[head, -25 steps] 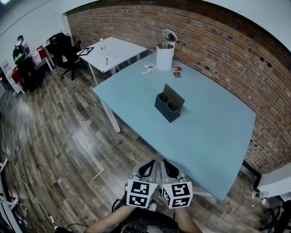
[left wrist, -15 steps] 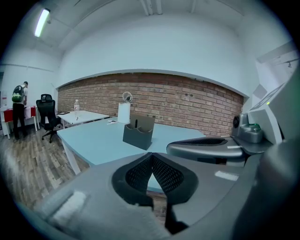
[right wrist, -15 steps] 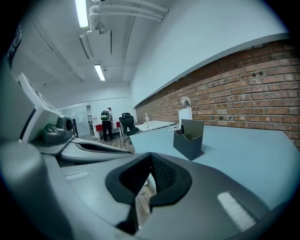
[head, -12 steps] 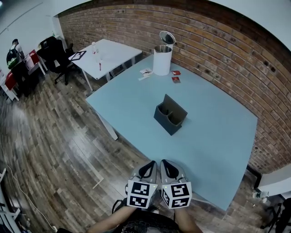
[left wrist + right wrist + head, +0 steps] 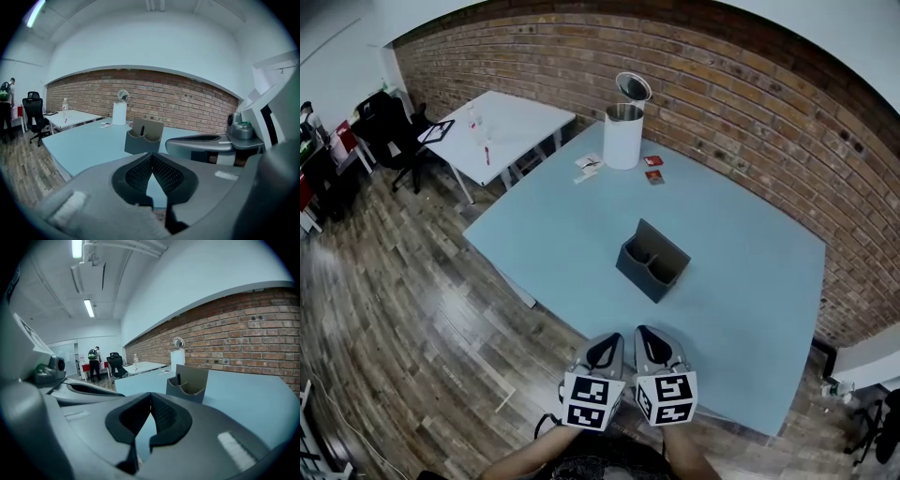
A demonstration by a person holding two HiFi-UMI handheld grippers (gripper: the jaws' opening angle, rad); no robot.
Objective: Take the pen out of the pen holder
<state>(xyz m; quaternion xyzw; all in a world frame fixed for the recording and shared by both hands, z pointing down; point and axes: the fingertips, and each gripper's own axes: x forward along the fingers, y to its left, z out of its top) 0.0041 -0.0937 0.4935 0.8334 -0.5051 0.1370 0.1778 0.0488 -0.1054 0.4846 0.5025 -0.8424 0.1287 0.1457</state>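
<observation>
Head view, grippers: left gripper (image 5: 609, 342) and right gripper (image 5: 645, 339) side by side, close against each other, at the near edge of the desk (image 5: 750, 281).
Head view, holder: dark two-compartment pen holder (image 5: 652, 262) upright near the middle of the desk, well apart from both grippers; contents too small to tell here.
Head view, far corner: white bin (image 5: 622, 136) with its lid tipped up.
Left gripper view, jaws: tips pressed together, nothing between them.
Left gripper view, pen: dark pen (image 5: 142, 130) upright in the holder's left compartment, far beyond the jaws.
Right gripper view, jaws: closed tip to tip, empty.
Right gripper view, pen: upright in the left compartment, ahead and a little right of the jaws.
Progress: apparently nothing done yet, with the pen untouched in the holder.
Left to do: reach across, open one gripper, close on the pen, lift it clear.
</observation>
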